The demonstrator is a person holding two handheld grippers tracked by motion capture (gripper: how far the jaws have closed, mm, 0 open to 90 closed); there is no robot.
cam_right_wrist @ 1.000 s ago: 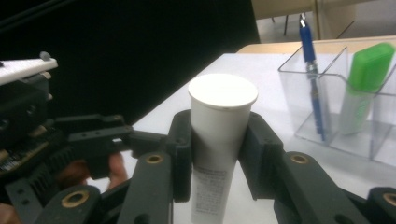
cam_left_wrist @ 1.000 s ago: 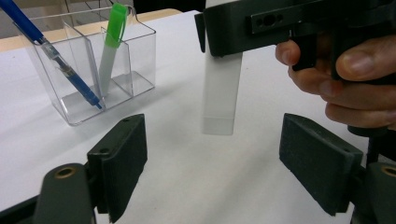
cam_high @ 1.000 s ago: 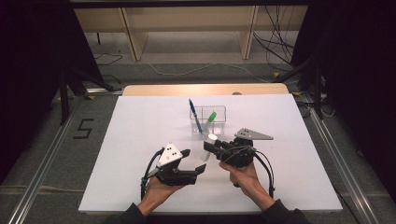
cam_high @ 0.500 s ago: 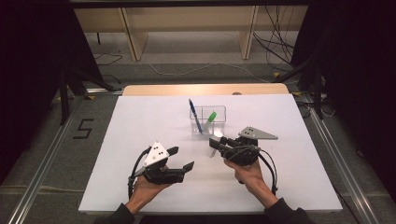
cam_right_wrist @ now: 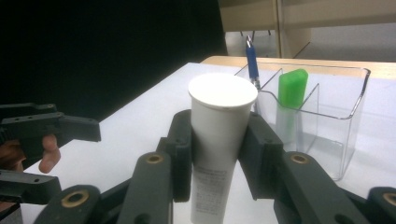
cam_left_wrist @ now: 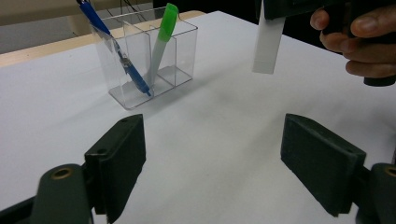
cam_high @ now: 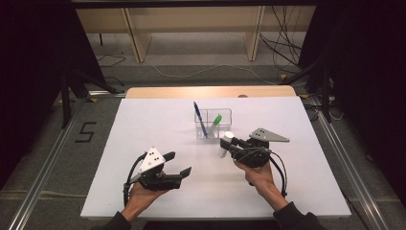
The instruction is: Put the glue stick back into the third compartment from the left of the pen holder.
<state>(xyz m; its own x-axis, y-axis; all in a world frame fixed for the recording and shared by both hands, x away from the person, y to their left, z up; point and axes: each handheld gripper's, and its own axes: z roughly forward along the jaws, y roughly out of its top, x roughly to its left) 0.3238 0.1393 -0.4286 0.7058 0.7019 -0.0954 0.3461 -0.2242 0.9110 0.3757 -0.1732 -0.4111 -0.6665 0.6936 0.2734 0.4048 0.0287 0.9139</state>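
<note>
White tabletop bears a clear organizer; right gripper clamps a white tube, left gripper gapes wide.

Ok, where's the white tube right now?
The white tube is clamped upright in the right gripper, held just above the table in the high view, right of centre and just in front of the clear organizer.

– The clear, glossy plastic organiser box?
– Smooth, see-through walls. The white cylindrical tube looks matt plastic, and the white tabletop is matt too.
</note>
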